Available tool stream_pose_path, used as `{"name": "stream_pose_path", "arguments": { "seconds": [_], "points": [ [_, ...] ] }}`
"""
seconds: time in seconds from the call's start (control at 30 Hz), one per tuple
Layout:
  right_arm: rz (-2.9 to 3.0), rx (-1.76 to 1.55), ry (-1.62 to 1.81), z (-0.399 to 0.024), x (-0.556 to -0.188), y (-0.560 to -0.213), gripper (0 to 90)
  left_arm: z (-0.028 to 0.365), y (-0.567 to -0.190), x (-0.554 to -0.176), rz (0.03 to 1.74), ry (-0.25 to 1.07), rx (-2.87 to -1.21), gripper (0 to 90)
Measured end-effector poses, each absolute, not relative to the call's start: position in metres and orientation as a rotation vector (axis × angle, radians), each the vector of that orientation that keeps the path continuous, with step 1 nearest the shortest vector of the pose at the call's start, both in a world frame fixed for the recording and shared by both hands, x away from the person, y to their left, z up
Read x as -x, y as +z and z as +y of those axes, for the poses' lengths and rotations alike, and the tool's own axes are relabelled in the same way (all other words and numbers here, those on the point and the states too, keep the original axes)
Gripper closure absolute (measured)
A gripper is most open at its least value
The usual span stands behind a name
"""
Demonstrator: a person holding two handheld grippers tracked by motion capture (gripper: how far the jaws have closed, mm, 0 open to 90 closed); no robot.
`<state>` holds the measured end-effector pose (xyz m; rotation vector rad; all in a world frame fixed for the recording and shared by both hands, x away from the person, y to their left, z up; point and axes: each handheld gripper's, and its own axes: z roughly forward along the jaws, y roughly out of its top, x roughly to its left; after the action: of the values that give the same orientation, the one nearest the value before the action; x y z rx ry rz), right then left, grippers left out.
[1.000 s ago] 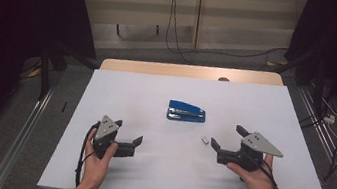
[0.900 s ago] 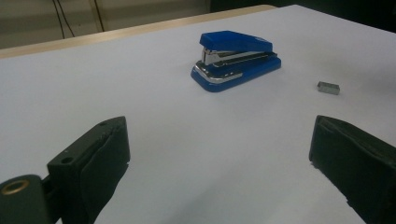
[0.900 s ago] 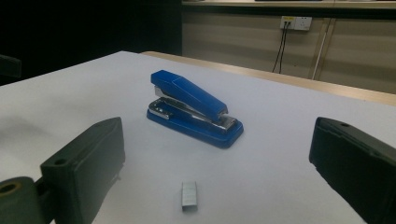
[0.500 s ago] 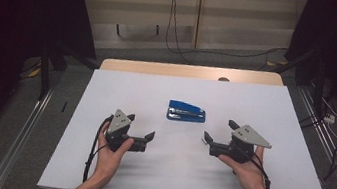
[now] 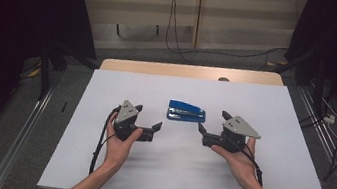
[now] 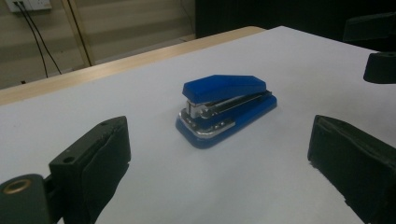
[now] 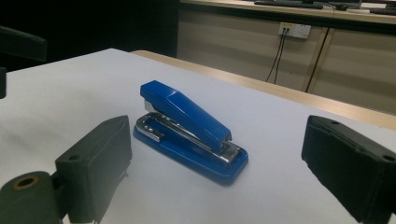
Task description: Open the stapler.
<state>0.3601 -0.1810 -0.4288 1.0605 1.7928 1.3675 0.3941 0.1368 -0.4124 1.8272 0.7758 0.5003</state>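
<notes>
Stapler (image 5: 186, 112) lies flat on the white sheet (image 5: 271, 170) near table centre, long axis running 9 to 3 in the high view, and nothing touches it. You hold your left gripper (image 5: 149, 120) at its 8 o'clock and your right gripper (image 5: 213, 123) at its 4 o'clock, both aimed inward at it, which reads as a two-sided approach: one side to steady the base, the other to take the top arm, though which does which I cannot judge. Left jaws stand wide apart with nothing between them; in the left gripper view the stapler (image 6: 226, 108) sits ahead in the gap, well clear of both pads. Right jaws are also spread wide and hold nothing; they have just been closing a little, with only bare sheet between them, and the stapler (image 7: 189, 130) lies just ahead. Its hinged top slopes up toward one end, so the low end likely gives the easier bite. Hard to make out: whether staples are loaded, and any marking on the top. The near table edge is cut off behind your forearms in the high view. In the left gripper view, the dark shapes at 2 o'clock are probably the other gripper, too cropped to read. The surroundings are dark.
</notes>
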Motion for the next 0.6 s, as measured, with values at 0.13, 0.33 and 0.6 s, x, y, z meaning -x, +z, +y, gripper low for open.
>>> {"name": "stream_pose_path", "arguments": {
  "seconds": [0.13, 0.33, 0.6],
  "points": [
    [1.814, -1.026, 1.386, -0.175, -0.364, -0.427, 11.9, 0.134, -0.412, -0.399, 0.763, 0.505, -1.827, 6.0],
    [1.841, -1.053, 1.395, -0.172, -0.377, -0.427, 18.0, 0.132, -0.410, -0.409, 0.760, 0.504, -1.837, 6.3],
    [1.907, -1.040, 1.382, -0.163, -0.399, -0.428, 23.0, 0.127, -0.408, -0.431, 0.763, 0.527, -1.837, 6.3]
  ]
}}
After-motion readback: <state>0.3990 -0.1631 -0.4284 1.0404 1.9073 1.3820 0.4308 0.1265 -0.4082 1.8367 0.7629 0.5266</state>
